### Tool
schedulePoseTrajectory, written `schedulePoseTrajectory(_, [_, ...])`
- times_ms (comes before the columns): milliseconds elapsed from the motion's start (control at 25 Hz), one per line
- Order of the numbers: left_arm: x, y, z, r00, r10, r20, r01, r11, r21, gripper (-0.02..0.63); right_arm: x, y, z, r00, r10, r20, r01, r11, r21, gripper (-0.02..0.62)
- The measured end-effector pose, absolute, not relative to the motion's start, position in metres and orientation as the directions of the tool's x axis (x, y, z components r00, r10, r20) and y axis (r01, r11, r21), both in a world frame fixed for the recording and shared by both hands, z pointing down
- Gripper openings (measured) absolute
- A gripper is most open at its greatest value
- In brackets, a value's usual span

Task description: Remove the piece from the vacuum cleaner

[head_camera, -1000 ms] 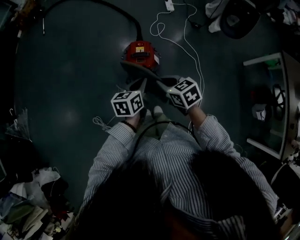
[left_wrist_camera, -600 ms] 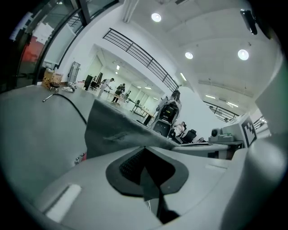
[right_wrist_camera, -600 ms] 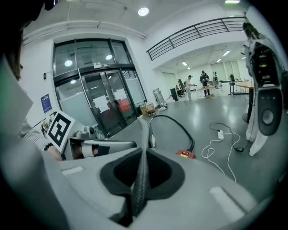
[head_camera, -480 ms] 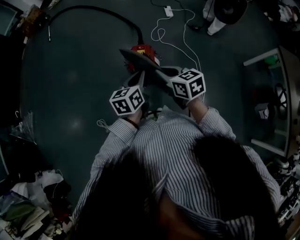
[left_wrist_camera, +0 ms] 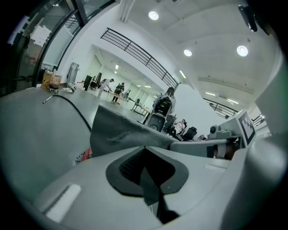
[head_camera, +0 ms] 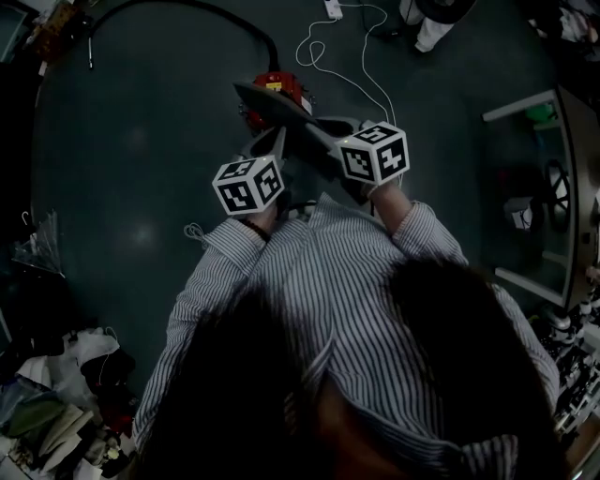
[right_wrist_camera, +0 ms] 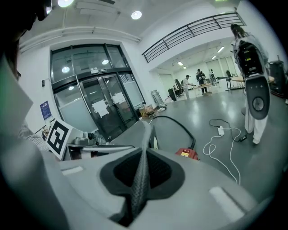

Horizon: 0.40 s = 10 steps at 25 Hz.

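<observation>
A flat grey fabric piece (head_camera: 281,111) hangs in the air over the red vacuum cleaner (head_camera: 274,82) on the floor, hiding part of it. My left gripper (head_camera: 278,142) is shut on its near left edge, my right gripper (head_camera: 325,131) on its right end. In the left gripper view the grey piece (left_wrist_camera: 121,132) spreads out ahead of my left gripper (left_wrist_camera: 146,150), and a bit of the red vacuum cleaner (left_wrist_camera: 84,155) shows under it. In the right gripper view the piece (right_wrist_camera: 145,148) stands edge-on in my right gripper (right_wrist_camera: 143,164), with the vacuum cleaner (right_wrist_camera: 187,153) beyond.
A black hose (head_camera: 197,11) runs from the vacuum cleaner to the far left. A white cable (head_camera: 349,70) with a power strip (head_camera: 335,9) lies on the floor behind. A shelf frame (head_camera: 553,187) stands at the right, clutter (head_camera: 56,394) at the near left.
Both grippers have lifted the grey piece up and away from me. It now covers part of the red vacuum cleaner, which showed whole a second ago.
</observation>
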<state>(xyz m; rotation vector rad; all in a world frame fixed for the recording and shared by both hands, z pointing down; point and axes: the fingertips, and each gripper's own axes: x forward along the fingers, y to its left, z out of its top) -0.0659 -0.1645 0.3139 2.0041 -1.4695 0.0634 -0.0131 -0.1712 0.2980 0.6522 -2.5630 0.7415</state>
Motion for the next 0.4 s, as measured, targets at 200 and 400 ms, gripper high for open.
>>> schedulePoseTrajectory(200, [-0.0645, -0.1654, 0.3163, 0.377, -0.835, 0.401, -0.866, -0.163, 0.473, 0.008, -0.0116, -0.1720, 0.2985, -0.813, -0.325, 0.483, -0.533, 0.749, -0.394, 0.020])
schedulePoseTrajectory(400, [-0.0672, -0.1665, 0.3139, 0.378, -0.835, 0.400, -0.865, -0.165, 0.474, 0.008, -0.0140, -0.1732, 0.2963, -0.810, -0.328, 0.486, -0.535, 0.752, -0.384, 0.020])
